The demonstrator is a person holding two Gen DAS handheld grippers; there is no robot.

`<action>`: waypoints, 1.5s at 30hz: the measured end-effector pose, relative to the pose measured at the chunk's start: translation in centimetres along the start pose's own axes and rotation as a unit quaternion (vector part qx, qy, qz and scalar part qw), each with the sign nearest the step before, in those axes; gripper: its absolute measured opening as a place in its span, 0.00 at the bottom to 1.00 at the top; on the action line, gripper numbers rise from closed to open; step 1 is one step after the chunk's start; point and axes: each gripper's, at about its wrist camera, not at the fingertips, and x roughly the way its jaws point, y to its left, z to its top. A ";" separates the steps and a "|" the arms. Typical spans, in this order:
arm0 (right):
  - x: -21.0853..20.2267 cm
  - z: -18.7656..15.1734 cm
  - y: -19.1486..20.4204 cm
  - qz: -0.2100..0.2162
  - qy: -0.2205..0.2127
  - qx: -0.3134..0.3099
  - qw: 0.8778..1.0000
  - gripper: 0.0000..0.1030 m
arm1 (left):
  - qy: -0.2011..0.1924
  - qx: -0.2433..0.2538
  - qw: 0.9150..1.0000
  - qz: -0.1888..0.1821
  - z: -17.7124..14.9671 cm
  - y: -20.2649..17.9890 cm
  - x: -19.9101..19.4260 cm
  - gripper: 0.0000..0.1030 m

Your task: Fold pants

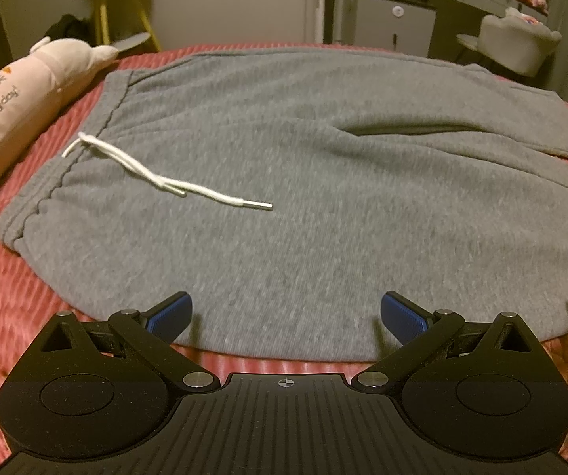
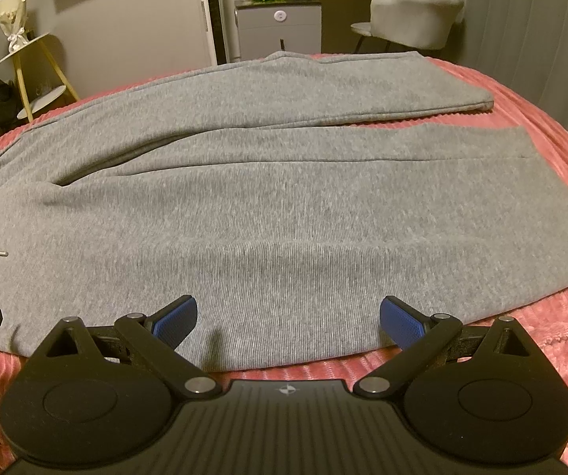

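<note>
Left wrist view: one pair of grey pants (image 1: 304, 182) lies spread flat on the bed's pink ribbed blanket (image 1: 18, 316), its fleecy knit soft, the gathered waistband at left. One white drawstring (image 1: 157, 176), two metal-tipped ends, trails across the front. One pink plush pillow (image 1: 18, 91) rests beside the waistband. Left tongs (image 1: 286, 314) gape wide over the near edge, gripping nothing. In the right wrist view, two legs stretch rightward, and the right tongs (image 2: 288, 316) likewise stand wide apart, blue ridged pads (image 2: 399, 322) empty.
</note>
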 end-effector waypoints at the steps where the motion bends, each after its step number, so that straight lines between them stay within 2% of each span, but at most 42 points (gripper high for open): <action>1: 0.0 0.0 0.0 0.000 0.000 0.000 1.000 0.96 | 0.001 0.000 1.000 0.000 0.0 0.0 0.0 1.00; 10: 0.1 0.2 -0.2 0.003 0.004 0.005 1.000 0.96 | 0.016 -0.007 1.000 -0.002 0.2 0.1 0.5 1.00; 18: 0.9 1.2 -1.4 0.020 0.016 0.041 0.999 0.96 | 0.032 -0.028 0.999 0.001 0.5 0.8 1.0 1.00; 21: 2.1 2.3 -3.1 0.032 0.014 0.081 0.996 0.96 | 0.026 -0.035 0.999 0.026 1.5 1.1 0.8 1.00; 24: 4.3 3.7 -5.0 0.014 0.013 0.114 0.993 0.96 | -0.002 -0.061 0.997 0.052 3.8 1.2 0.4 1.00; 27: 7.5 4.6 -6.6 -0.017 0.050 0.129 0.990 0.96 | -0.036 -0.083 0.993 0.077 6.7 1.0 0.9 1.00; 29: 8.9 4.5 -7.7 -0.024 0.066 0.146 0.987 0.96 | -0.042 -0.095 0.990 0.096 9.0 0.7 2.1 1.00; 33: 9.6 4.3 -8.8 -0.019 0.052 0.159 0.986 0.97 | -0.054 -0.123 0.987 0.093 12.2 0.6 5.9 1.00; 39: 11.2 5.3 -8.6 -0.015 0.050 0.096 0.994 0.97 | -0.079 -0.148 0.976 0.141 11.4 2.3 11.7 1.00; 42: 11.9 7.4 -9.5 0.004 0.069 0.091 0.993 0.97 | -0.112 -0.165 0.970 0.141 10.8 3.6 12.6 1.00; 45: 12.4 11.2 -11.2 -0.006 0.014 0.129 0.991 0.96 | -0.152 -0.191 0.958 0.148 10.8 4.9 13.1 1.00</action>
